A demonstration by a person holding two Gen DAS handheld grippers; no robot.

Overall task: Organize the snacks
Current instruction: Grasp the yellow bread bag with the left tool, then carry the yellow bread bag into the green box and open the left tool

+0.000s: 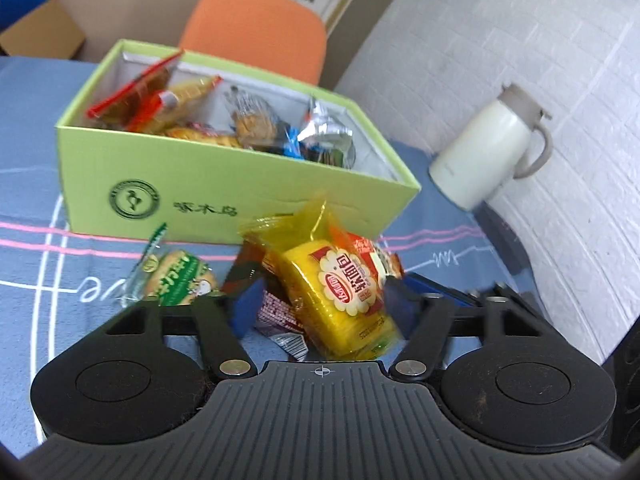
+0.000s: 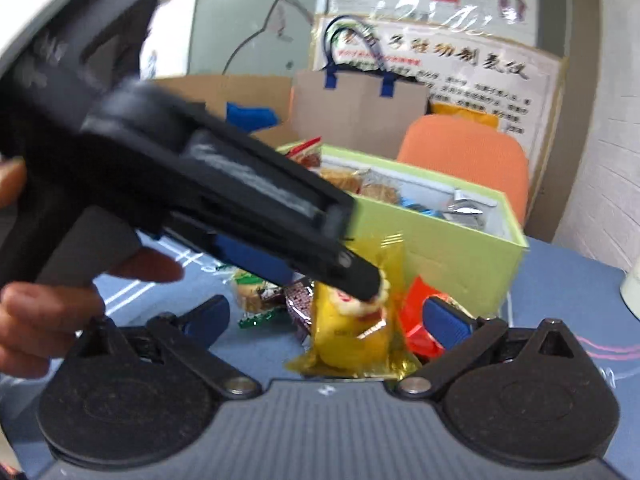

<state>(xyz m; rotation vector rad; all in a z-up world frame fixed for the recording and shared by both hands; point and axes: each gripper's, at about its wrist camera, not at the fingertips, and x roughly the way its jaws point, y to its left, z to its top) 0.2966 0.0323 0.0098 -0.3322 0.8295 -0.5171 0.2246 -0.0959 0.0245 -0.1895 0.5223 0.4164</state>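
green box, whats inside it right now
The green box holds a loose pile of wrapped snacks: red and yellow packets, a biscuit pack, a silver foil one. Its near wall hides the bottom layer.

A blue patterned cloth (image 1: 32, 208) is covering the worktop. A green box (image 1: 224, 196) is sitting on it, with a white jug (image 1: 480, 152) standing well apart by the wall. A green-wrapped biscuit (image 1: 176, 276), a purple packet (image 1: 280, 316) and a red packet (image 2: 420, 320) are lying just before the box.
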